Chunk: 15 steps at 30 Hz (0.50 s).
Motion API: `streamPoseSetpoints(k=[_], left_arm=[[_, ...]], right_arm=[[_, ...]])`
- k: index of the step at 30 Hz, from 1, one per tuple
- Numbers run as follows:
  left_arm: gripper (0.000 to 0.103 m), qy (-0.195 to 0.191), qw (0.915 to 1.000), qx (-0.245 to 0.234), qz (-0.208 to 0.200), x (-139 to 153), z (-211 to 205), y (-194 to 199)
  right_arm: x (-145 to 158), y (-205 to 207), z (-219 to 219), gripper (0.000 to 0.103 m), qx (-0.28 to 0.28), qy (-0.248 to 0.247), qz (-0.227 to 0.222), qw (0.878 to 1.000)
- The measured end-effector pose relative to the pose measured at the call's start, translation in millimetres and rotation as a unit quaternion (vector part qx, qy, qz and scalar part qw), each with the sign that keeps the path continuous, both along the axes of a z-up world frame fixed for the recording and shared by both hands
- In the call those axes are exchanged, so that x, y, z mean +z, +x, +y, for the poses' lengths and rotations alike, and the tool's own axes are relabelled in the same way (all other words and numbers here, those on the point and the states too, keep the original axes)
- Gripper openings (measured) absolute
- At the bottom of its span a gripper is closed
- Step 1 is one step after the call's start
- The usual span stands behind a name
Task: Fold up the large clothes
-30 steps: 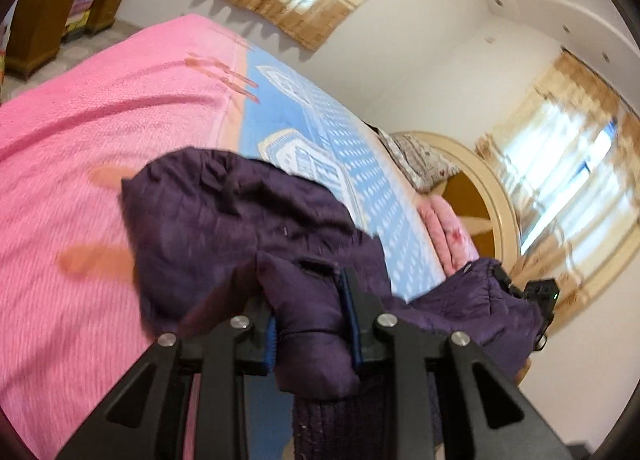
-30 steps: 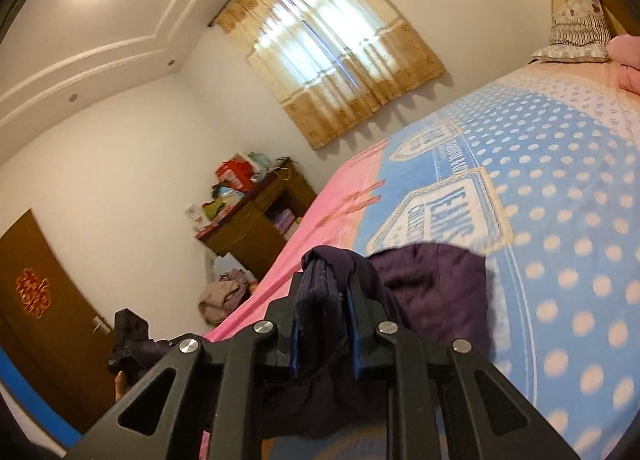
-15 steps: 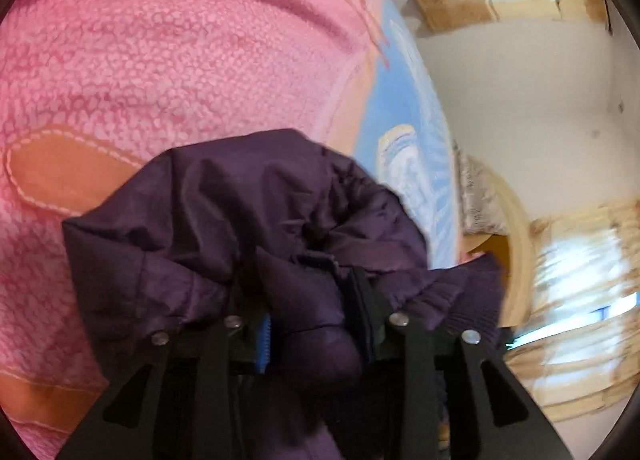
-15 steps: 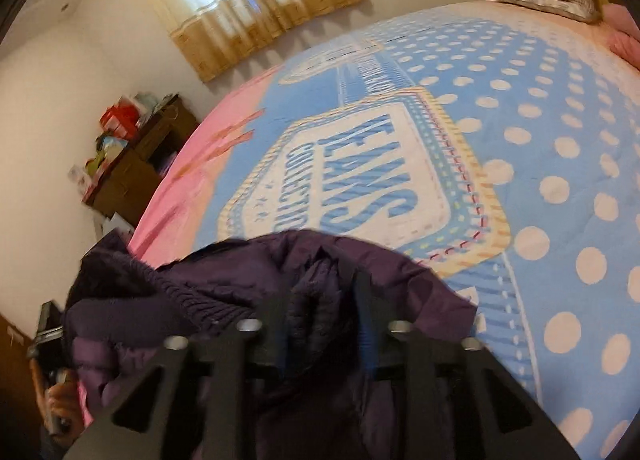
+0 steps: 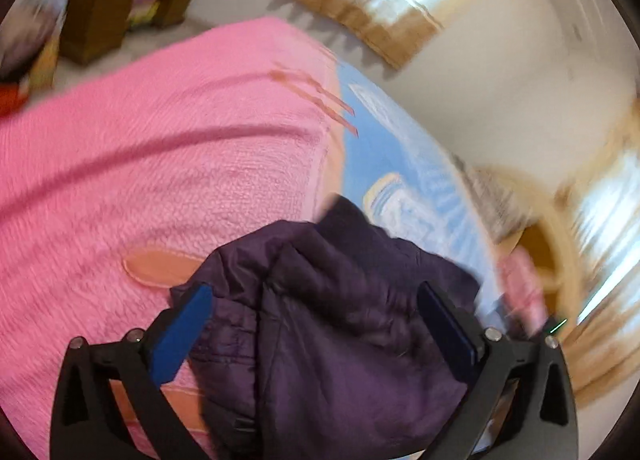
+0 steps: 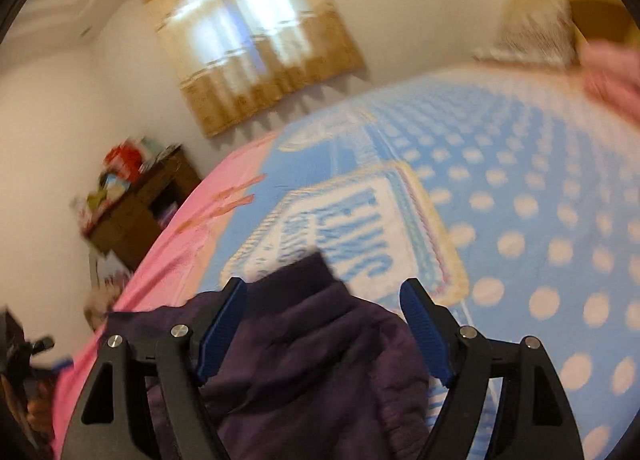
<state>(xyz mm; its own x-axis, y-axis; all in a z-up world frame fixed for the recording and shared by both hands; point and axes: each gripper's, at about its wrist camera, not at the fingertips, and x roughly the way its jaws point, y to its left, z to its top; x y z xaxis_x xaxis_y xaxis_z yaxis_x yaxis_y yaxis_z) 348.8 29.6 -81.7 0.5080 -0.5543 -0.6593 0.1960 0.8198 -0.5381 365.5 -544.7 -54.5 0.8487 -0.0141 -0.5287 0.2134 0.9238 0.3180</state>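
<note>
While both frames are smeared by motion blur, the left gripper shows its jaws spread wide, just opened, blue pads clear of the purple padded jacket bunched between and below them. Right gripper likewise just opened, jaws apart, jacket heaped between them, pads not pressing. Jacket lies on the bed. Ahead and left of left gripper: pink blanket. Ahead and right of right gripper: blue dotted cover with a lettered patch. Beyond, left: wooden cabinet, cluttered top. Curtained window ahead. Pillow far right, blurred.
</note>
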Motion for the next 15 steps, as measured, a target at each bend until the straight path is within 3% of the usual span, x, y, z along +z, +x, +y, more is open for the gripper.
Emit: streamPoseSetpoints(k=[3,5,7,8,10,11,12,14,15], left_arm=[[0.103,0.091,0.9927,-0.048,-0.064,1.4,-41.3,-8.3],[0.102,0.173,0.9756,-0.080,-0.109,0.4,-74.6,-9.6],[0.095,0.223,0.9626,-0.107,-0.111,-11.1,-102.2,-0.3],[0.080,0.235,0.9593,-0.119,-0.102,-19.3,-107.5,5.5],[0.065,0.267,0.9504,-0.132,-0.089,-36.2,-118.8,14.8],[0.046,0.276,0.9478,-0.134,-0.088,-38.8,-118.2,14.8],[0.032,0.276,0.9471,-0.138,-0.090,-38.6,-118.6,12.9],[0.017,0.291,0.9396,-0.131,-0.123,-31.1,-121.3,3.7],[0.015,0.301,0.9361,-0.121,-0.137,-26.0,-121.6,-0.2]], right_arm=[[11.0,10.0,35.9,0.079,0.061,-0.054,0.025,0.996],[4.0,28.7,57.2,0.079,0.100,-0.089,0.076,0.988],[-12.0,43.3,66.4,0.078,0.117,-0.099,0.120,0.981],[-21.9,51.2,68.3,0.062,0.121,-0.094,0.145,0.977],[-36.8,58.0,70.3,0.045,0.121,-0.090,0.162,0.975],[-38.4,56.5,72.1,0.036,0.122,-0.095,0.155,0.976],[-35.9,53.7,75.3,0.032,0.119,-0.110,0.146,0.976],[-27.7,48.4,79.8,0.025,0.117,-0.124,0.130,0.977],[-18.3,44.1,81.7,0.024,0.113,-0.127,0.106,0.980]])
